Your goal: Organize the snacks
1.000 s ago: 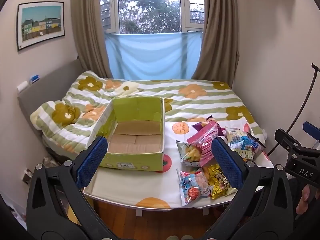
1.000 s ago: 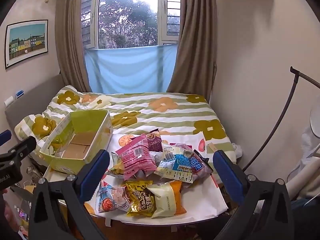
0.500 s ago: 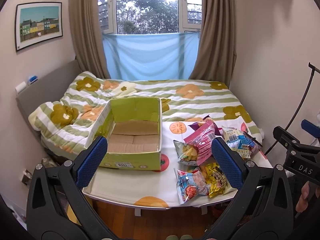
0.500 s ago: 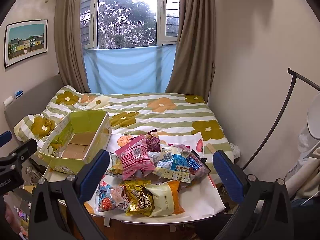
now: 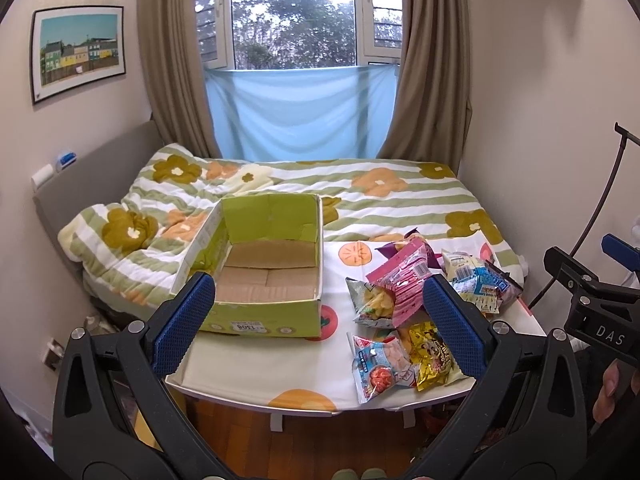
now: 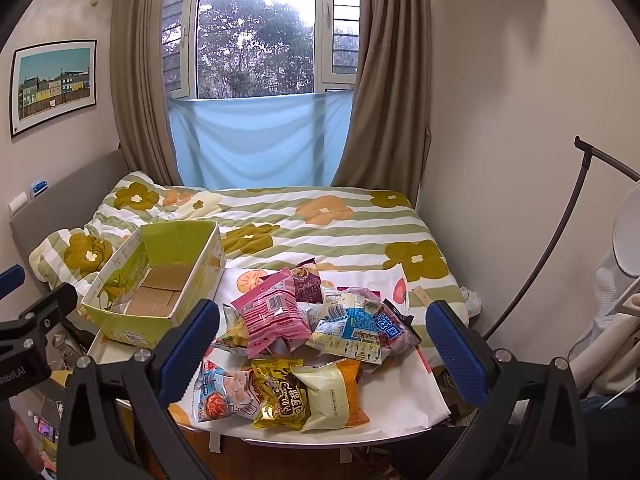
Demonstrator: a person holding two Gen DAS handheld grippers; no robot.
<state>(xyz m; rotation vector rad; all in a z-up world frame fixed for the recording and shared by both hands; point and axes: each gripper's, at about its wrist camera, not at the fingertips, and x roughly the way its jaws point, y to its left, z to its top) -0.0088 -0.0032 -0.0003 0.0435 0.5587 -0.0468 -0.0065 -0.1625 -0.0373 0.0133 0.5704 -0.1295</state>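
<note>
With both the left gripper point(image 5: 316, 320) and right gripper point(image 6: 322, 340) spread wide and empty above the worktop point(image 6: 404, 404), start on the loose snack packets point(image 6: 304, 344) heaped beside the empty green cardboard box point(image 5: 260, 304), pinching one edge-on.

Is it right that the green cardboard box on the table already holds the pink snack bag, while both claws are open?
Not quite. The green cardboard box is empty; the left wrist view shows only its bare bottom. The pink snack bag lies in the pile beside it. The left claw and the right claw are indeed open.
</note>
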